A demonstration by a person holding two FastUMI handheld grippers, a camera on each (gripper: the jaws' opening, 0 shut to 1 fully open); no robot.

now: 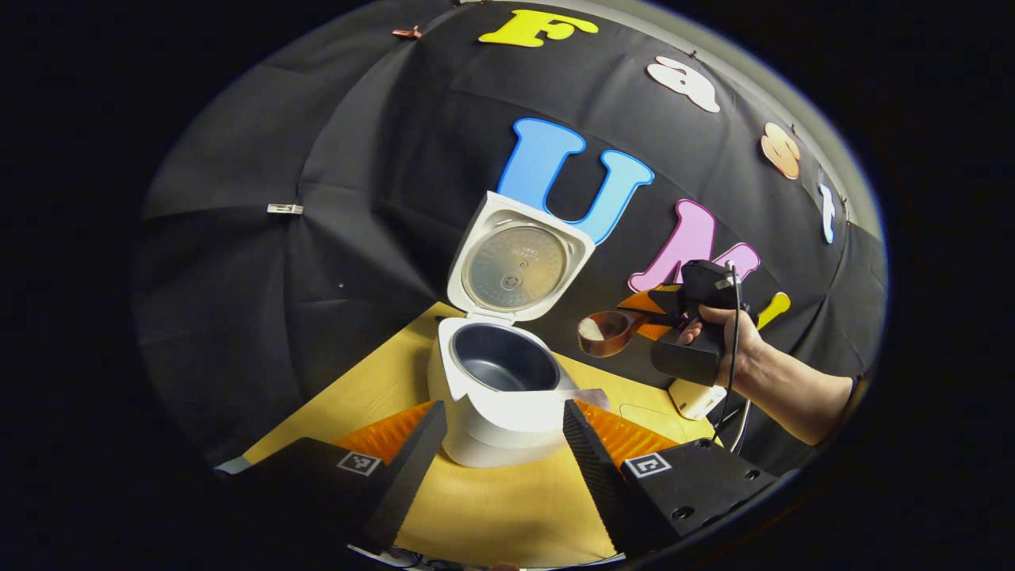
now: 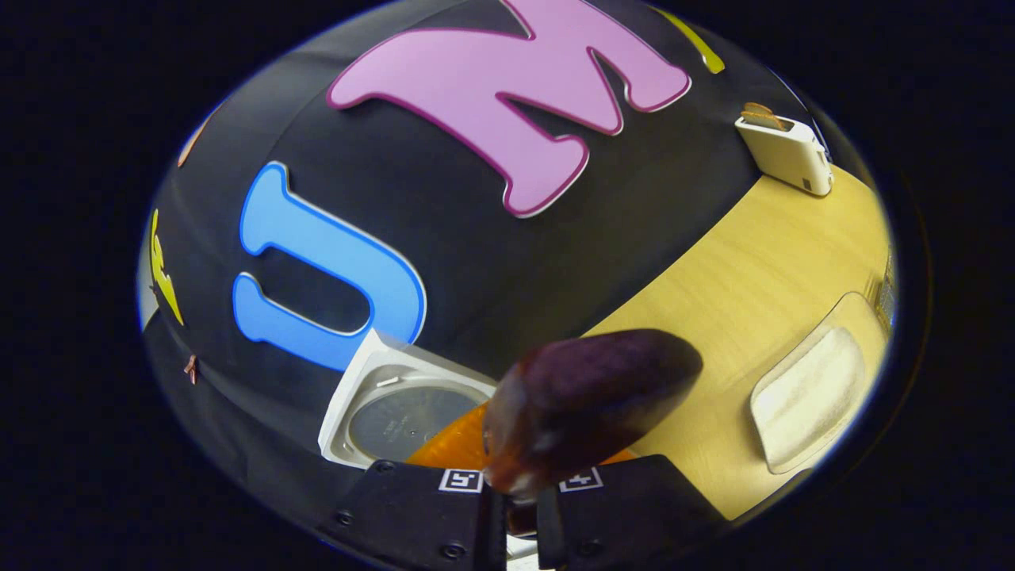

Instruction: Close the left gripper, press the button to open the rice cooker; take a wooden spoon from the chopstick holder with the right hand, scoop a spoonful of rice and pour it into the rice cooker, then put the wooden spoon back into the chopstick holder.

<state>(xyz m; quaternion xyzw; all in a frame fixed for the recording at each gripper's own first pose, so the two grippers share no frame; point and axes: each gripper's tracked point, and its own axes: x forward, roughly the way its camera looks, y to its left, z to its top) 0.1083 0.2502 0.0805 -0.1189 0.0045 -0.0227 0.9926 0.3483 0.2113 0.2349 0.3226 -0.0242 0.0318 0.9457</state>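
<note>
Rice cooker (image 1: 496,396) stands open on the yellow worktop (image 1: 507,507), its white lid (image 1: 517,262) tipped up against the booth's black wall and the dark inner pot (image 1: 505,358) bare. The left tongs (image 1: 501,432) rest low in front of the cooker, fingers spread wide to either side of its body, released and touching nothing. To the cooker's right, a hand (image 1: 718,329) carries the right tongs (image 1: 662,319), which are clenched on the handle of the wooden spoon (image 1: 607,331). The spoon's bowl points toward the cooker, held in the air beside the open pot, with white rice (image 1: 589,327) showing inside. In the right gripper view, a clear tray of rice (image 2: 813,392) lies on the worktop, and a white chopstick holder (image 2: 785,155) stands near the wall.
</note>
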